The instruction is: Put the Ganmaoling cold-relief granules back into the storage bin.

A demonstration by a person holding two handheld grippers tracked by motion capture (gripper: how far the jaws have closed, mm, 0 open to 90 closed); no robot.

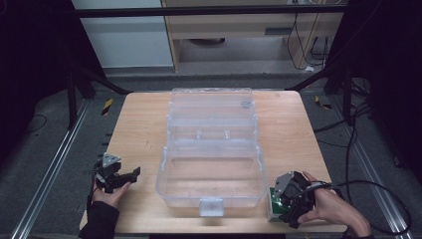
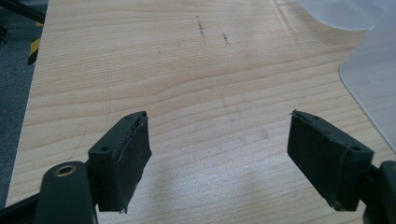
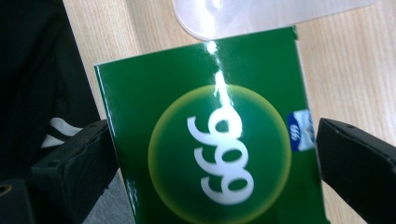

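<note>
A green box (image 3: 187, 93) printed with white 999 in a yellow circle lies flat on the wooden table (image 1: 139, 129) near its front right corner, seen in the high view as green box (image 1: 272, 211). My right gripper (image 3: 213, 122) points down over it, one jaw on each side, close to its edges without clearly pressing. In the high view the right gripper (image 1: 284, 199) covers most of the box. My left gripper (image 1: 130, 177) rests at the table's left front. Its jaws stand wide apart, with bare wood between them in the left gripper view (image 2: 219, 114).
A large clear plastic case (image 1: 164, 184) lies open mid-table, its lid (image 1: 211, 107) folded back and a latch at its front. Its rounded corner (image 3: 261, 14) sits just beyond the green box. The case edge (image 2: 373, 79) is right of the left gripper. Table edges are close in front.
</note>
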